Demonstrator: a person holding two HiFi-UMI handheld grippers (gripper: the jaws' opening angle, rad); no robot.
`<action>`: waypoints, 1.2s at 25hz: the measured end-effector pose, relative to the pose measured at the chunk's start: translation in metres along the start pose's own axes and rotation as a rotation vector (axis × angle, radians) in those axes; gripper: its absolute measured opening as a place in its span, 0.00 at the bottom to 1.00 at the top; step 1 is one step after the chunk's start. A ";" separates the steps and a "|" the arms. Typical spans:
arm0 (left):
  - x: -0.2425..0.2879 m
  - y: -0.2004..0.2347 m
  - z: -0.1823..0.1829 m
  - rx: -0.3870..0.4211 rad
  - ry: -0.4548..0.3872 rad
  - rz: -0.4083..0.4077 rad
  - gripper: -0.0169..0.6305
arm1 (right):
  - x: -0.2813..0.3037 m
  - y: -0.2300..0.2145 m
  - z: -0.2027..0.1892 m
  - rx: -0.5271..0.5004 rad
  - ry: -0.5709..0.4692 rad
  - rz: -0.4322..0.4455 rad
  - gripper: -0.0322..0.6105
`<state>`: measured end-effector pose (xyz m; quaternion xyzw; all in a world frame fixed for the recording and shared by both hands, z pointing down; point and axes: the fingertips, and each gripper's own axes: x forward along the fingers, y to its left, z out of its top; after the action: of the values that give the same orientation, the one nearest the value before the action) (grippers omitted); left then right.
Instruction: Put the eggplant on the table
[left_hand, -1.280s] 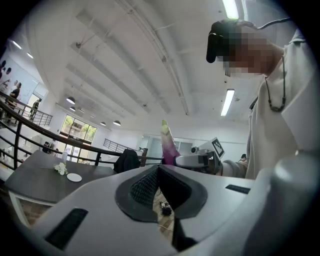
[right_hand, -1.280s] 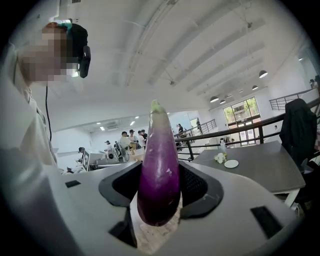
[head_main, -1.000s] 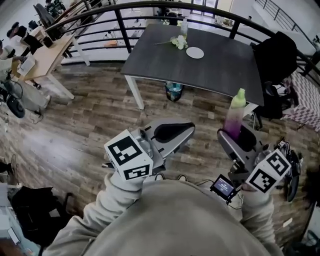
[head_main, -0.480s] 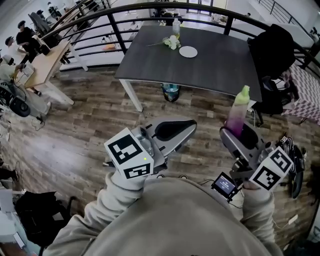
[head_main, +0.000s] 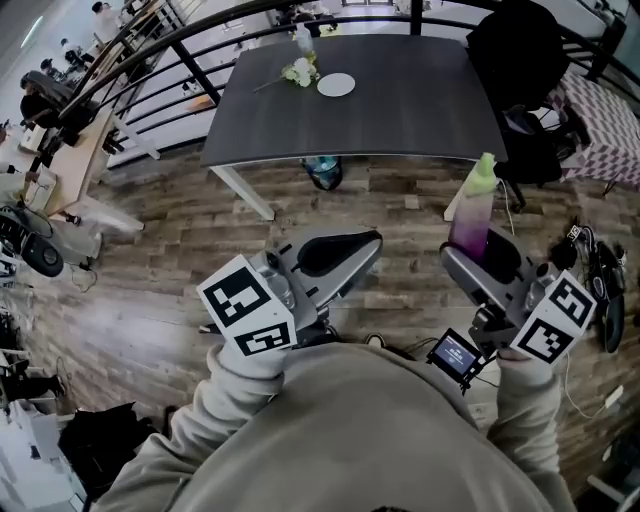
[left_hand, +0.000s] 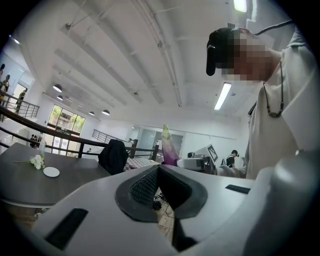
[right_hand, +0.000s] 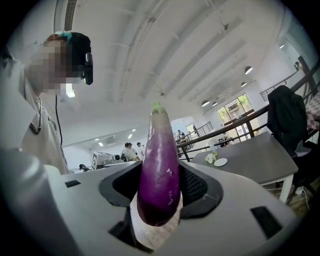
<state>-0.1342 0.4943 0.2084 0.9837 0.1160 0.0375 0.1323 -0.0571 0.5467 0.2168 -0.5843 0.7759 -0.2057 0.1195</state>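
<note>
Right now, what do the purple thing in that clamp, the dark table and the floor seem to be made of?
Eggplant: glossy purple skin, green tip; real or plastic, can't tell. Table: matte dark grey top, faint grain, probably laminate. Floor: wood-look planks, streaky brown.

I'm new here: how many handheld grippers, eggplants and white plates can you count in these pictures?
grippers: 2, the left gripper and the right gripper
eggplant: 1
white plate: 1
total: 4
</note>
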 end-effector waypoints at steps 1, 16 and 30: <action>0.006 -0.001 -0.001 -0.005 0.007 -0.005 0.04 | -0.009 -0.006 -0.001 0.022 -0.004 -0.016 0.41; 0.057 0.029 0.006 0.000 0.036 -0.095 0.04 | -0.026 -0.054 0.017 0.005 -0.038 -0.138 0.41; 0.056 0.109 0.025 -0.013 0.027 -0.126 0.04 | 0.041 -0.087 0.038 0.025 -0.004 -0.168 0.41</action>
<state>-0.0531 0.3994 0.2164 0.9730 0.1790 0.0433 0.1392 0.0219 0.4799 0.2250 -0.6461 0.7214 -0.2233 0.1107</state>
